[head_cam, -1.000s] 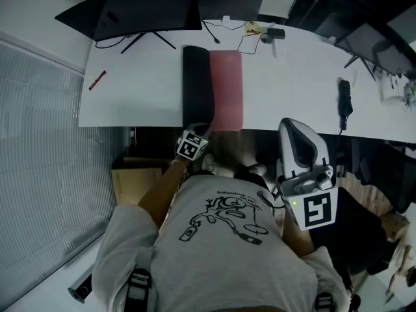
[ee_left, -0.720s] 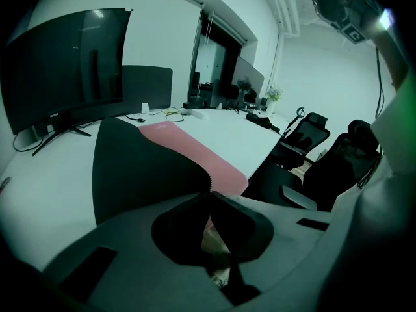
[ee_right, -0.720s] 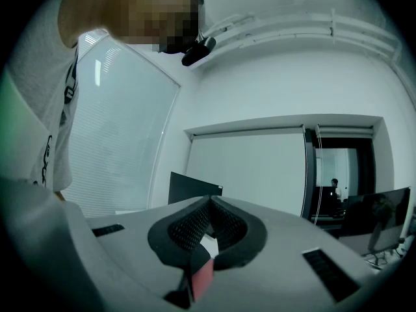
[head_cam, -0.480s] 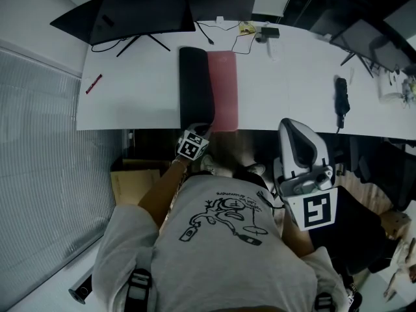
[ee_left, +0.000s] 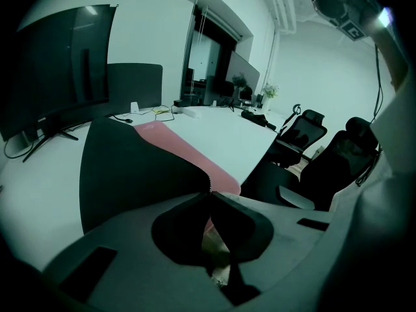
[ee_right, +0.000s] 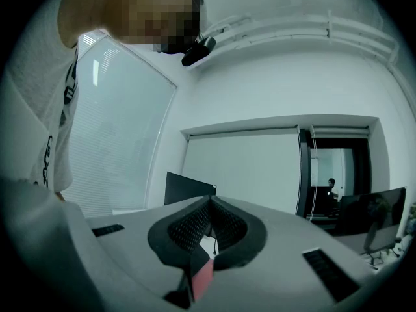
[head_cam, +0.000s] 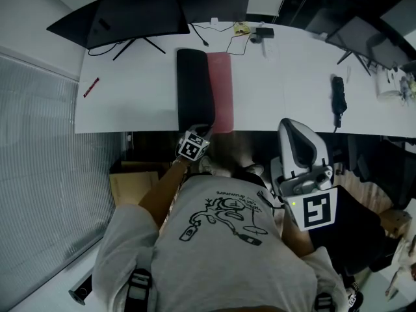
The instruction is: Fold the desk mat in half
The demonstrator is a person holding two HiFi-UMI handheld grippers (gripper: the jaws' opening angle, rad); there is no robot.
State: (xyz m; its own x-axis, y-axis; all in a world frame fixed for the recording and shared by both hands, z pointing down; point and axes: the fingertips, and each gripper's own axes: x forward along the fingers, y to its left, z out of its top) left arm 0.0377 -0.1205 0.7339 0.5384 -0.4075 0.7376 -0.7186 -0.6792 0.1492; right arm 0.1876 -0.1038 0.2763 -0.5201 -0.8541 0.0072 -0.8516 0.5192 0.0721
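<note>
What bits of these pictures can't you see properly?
- Head view: where the left tool meets the desk mat, hidden under the tool's marker cube.
- Left tool view: the mat's near edge, behind the tool's body.
- Head view: the red thing and yellow thing on the desk, too small to name.
- Right tool view: a reddish patch below the tips of the right tool, mostly hidden by its body.

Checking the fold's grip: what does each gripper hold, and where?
The left gripper is shut on the desk mat, at the near end of its folded-over black flap. The right gripper holds nothing.
</note>
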